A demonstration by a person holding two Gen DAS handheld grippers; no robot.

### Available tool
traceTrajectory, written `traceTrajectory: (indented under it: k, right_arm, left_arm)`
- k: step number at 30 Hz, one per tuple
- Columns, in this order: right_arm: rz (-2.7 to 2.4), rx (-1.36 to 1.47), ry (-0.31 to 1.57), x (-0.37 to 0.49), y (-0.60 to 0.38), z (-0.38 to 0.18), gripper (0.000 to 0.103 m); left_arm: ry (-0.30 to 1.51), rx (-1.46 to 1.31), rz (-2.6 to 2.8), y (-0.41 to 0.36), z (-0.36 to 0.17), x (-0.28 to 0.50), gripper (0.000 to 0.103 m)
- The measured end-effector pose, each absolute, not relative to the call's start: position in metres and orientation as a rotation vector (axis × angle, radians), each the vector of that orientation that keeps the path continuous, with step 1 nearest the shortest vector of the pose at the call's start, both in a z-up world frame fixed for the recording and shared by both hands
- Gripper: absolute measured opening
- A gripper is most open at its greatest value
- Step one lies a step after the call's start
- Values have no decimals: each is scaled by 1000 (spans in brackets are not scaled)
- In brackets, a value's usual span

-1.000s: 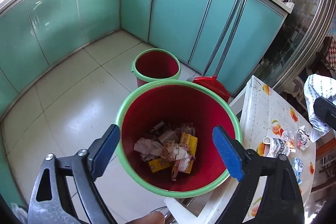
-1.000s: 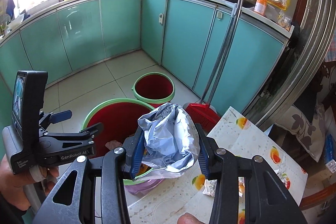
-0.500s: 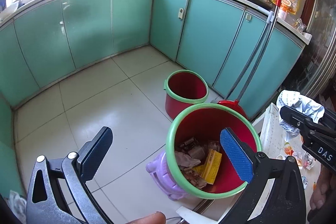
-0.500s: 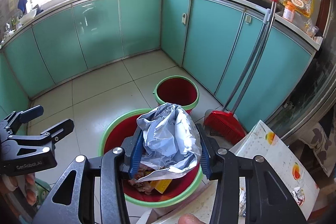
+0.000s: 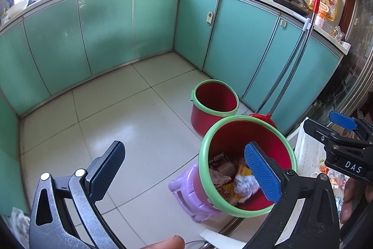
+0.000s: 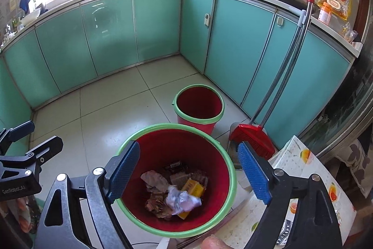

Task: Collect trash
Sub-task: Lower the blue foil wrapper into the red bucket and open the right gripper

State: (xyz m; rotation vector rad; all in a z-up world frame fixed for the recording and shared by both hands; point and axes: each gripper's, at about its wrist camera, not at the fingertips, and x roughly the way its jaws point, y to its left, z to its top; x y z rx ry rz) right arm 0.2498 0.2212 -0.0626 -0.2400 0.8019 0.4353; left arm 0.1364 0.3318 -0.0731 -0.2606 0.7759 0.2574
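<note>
A red bin with a green rim point(image 6: 229, 169) point(image 5: 205, 169) stands on a purple stool point(image 5: 186, 193) beside the table. Inside it lie crumpled wrappers, a yellow box and a pale crumpled bag point(image 6: 183, 200) point(image 5: 244, 184). My right gripper point(image 6: 186, 174) is open and empty, hovering right over the bin's mouth. My left gripper point(image 5: 184, 172) is open and empty, held to the left of the bin over the floor. The right gripper also shows at the right edge of the left wrist view point(image 5: 338, 130).
A second, empty red bin point(image 6: 198, 104) stands on the tiled floor behind. A red broom and dustpan point(image 6: 251, 137) lean on the teal cabinets point(image 6: 233, 43). A fruit-print table point(image 6: 300, 169) at the right holds small wrappers point(image 5: 335, 176).
My right gripper opened and the pale crumpled bag dropped into the near bin. My left gripper moved further left, away from the bin.
</note>
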Motion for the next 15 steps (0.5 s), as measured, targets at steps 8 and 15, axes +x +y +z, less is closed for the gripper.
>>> traceTrajectory:
  k: [8,15]
  right_arm:
    - [440,-211,774,237,208,-54,102]
    - [389,-171,750,212,160,-42,102]
  left_arm:
    - [763,-233,236,320,-64,134,103]
    - [752,-178,196,284,-52,138,103]
